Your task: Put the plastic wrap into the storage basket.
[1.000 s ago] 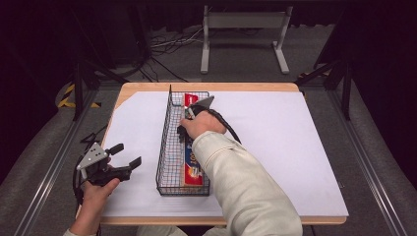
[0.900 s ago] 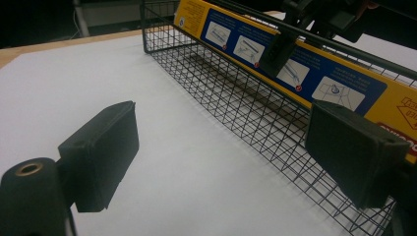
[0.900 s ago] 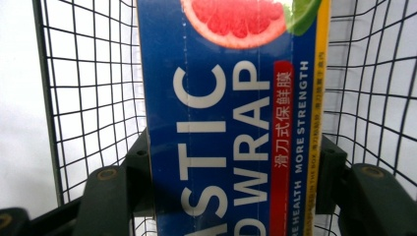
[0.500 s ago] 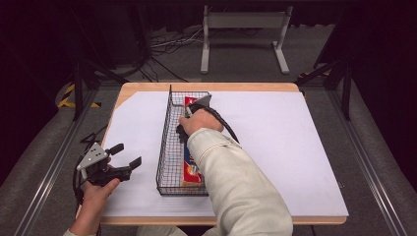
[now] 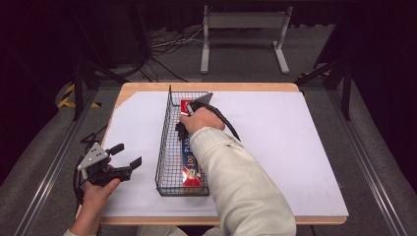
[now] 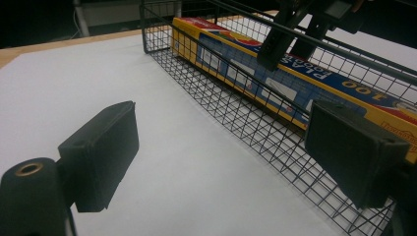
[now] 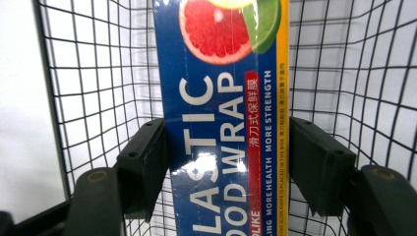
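Observation:
A long blue and yellow plastic wrap box [image 5: 189, 160] lies lengthwise in a narrow black wire basket [image 5: 164, 142] on the white table. My right gripper [image 5: 181, 129] reaches down into the basket's far half. Its jaws have just been opening. In the right gripper view the box [image 7: 216, 73] runs between the pads [image 7: 145, 162], which stand at its two long sides without squeezing; my right gripper [image 7: 226, 142] is open. My left gripper [image 5: 127, 155] hovers open and empty over the table's front left, aimed at the basket wall [image 6: 236, 118], the box [image 6: 275, 83] and the right gripper [image 6: 290, 46].
The white sheet [image 5: 285, 147] covers the wooden tabletop, with wide bare areas right and left of the basket. Dark floor, cables and a metal stand [image 5: 243, 29] lie beyond the far edge.

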A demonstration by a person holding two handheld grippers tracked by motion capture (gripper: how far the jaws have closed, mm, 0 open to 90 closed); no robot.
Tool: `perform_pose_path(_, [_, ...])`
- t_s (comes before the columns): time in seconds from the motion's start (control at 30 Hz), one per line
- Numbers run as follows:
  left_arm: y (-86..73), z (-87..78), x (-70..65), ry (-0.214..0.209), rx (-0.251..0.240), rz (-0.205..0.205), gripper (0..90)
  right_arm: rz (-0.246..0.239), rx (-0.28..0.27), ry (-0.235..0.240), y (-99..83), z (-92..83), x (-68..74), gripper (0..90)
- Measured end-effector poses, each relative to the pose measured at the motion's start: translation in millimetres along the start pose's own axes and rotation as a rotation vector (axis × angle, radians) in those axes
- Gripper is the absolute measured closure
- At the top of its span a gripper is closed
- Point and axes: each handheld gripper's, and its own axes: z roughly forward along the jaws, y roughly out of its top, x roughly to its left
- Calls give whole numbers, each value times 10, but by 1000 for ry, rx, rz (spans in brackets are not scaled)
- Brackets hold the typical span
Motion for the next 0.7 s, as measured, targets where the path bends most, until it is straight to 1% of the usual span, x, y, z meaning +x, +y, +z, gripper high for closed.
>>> perform_pose_path(0.07, [1,-2,3,1,-1,4,137,-2,-6,5,-1,-6,1,326])
perform_pose_path(0.17, [0,-4,2,1,-3,1,138,-7,-21,29,9,-46,-11,306])
perform_pose_path(0.23, [-1,-3,5,1,-3,-2,138,-4,-44,44,23,-95,-30,306])
perform_pose_path(0.3, [-1,1,5,-1,-2,0,138,-12,-60,59,24,-136,-35,301])
perform_pose_path(0.33, [-2,2,4,-1,-1,-1,138,-16,-75,61,23,-157,-35,298])
perform_pose_path(0.4, [-5,4,5,1,0,-2,138,-43,-117,57,22,-212,-33,299])
perform_pose_path(0.43, [-4,5,6,1,0,-3,138,-44,-135,60,20,-240,-26,299])
perform_pose_path(0.53, [-2,7,0,2,2,1,138,-74,-191,80,0,-316,-5,298])
perform_pose_path(0.57, [-3,7,0,1,1,1,138,-91,-210,83,-10,-350,2,299])
perform_pose_path(0.7, [0,10,0,0,-1,-5,138,-124,-281,108,-48,-445,22,293])
